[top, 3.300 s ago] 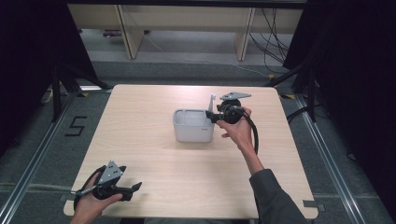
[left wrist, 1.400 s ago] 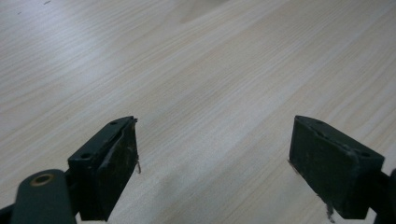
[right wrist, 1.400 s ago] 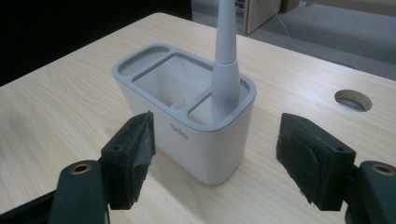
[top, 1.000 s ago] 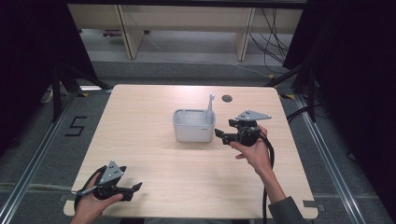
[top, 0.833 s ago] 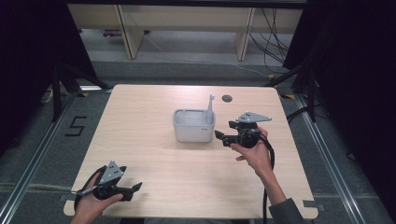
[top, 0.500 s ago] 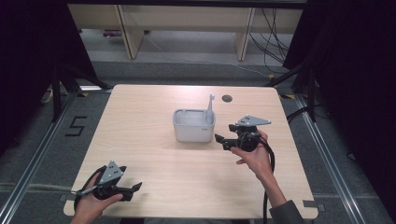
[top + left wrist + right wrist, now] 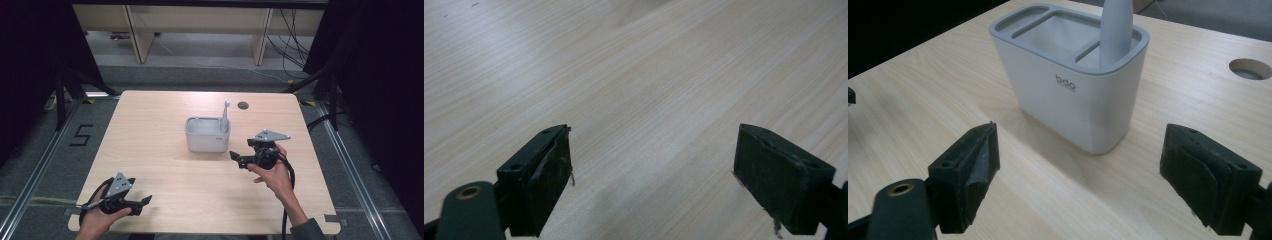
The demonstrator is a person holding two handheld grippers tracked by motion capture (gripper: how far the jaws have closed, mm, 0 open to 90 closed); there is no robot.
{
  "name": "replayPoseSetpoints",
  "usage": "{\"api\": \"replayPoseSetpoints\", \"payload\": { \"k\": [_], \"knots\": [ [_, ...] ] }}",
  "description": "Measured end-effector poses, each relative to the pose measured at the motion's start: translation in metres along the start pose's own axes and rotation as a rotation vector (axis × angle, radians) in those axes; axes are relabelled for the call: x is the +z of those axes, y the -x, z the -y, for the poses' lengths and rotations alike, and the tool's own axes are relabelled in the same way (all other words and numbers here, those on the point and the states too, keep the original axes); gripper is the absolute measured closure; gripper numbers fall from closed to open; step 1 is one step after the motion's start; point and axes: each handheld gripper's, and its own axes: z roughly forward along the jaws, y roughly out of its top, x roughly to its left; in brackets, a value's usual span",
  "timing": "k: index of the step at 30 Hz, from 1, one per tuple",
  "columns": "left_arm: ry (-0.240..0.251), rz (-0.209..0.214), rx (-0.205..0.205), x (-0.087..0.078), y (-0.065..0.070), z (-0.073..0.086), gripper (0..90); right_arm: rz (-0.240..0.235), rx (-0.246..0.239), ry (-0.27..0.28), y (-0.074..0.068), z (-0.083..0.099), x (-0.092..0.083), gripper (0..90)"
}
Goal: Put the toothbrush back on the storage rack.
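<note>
White holder w/ brush unmoved; right gripper now back & lower, jaws apart; left gripper parked, jaws apart.

The letters "bdo" are printed in grey on the side of the white holder, with a smaller line beneath too fine to be read. A "5" is marked on the floor.

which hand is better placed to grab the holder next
Right. The right tool is open beside the white plastic holder, jaws pointed at it. The left tool sits open at the table's near left corner, far off.
</note>
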Motion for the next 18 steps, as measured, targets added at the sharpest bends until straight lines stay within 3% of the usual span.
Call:
{"api": "replayPoseSetpoints", "payload": {
  "k": [2,4,6,7,8,10,11,13,16,18],
  "knots": [
    [-0.002,0.001,0.001,0.000,0.000,0.000,15.1,-0.014,0.032,-0.001,-0.003,0.003,0.000,16.2],
    [-0.002,0.000,0.001,0.000,0.000,0.000,15.1,-0.033,0.015,0.002,-0.002,0.006,0.000,15.9],
    [-0.001,0.000,0.001,0.000,0.000,0.000,15.1,-0.021,0.013,-0.004,-0.003,0.009,-0.002,15.9],
    [-0.001,0.001,0.001,0.000,0.000,0.000,15.1,-0.043,-0.018,0.009,-0.001,0.010,0.000,15.9],
    [-0.001,0.002,0.000,0.000,0.000,0.000,15.1,-0.025,0.011,0.003,-0.004,0.012,-0.001,15.9],
    [-0.001,0.001,0.001,0.000,0.000,0.000,15.1,-0.022,-0.006,-0.013,-0.004,0.013,-0.003,16.0],
    [0.000,0.000,0.001,0.000,0.000,0.000,15.1,-0.027,0.021,-0.006,-0.006,0.015,-0.002,16.0],
    [-0.001,0.000,0.001,0.000,0.000,0.000,15.1,-0.035,-0.005,-0.014,-0.006,0.018,-0.002,16.0],
    [0.003,0.002,-0.006,0.001,0.001,0.000,15.1,-0.051,0.021,-0.021,-0.008,0.021,-0.002,16.1],
    [0.006,0.005,-0.006,0.001,0.000,0.000,15.1,-0.041,0.007,-0.031,-0.008,0.023,-0.003,16.1]
  ]
}}
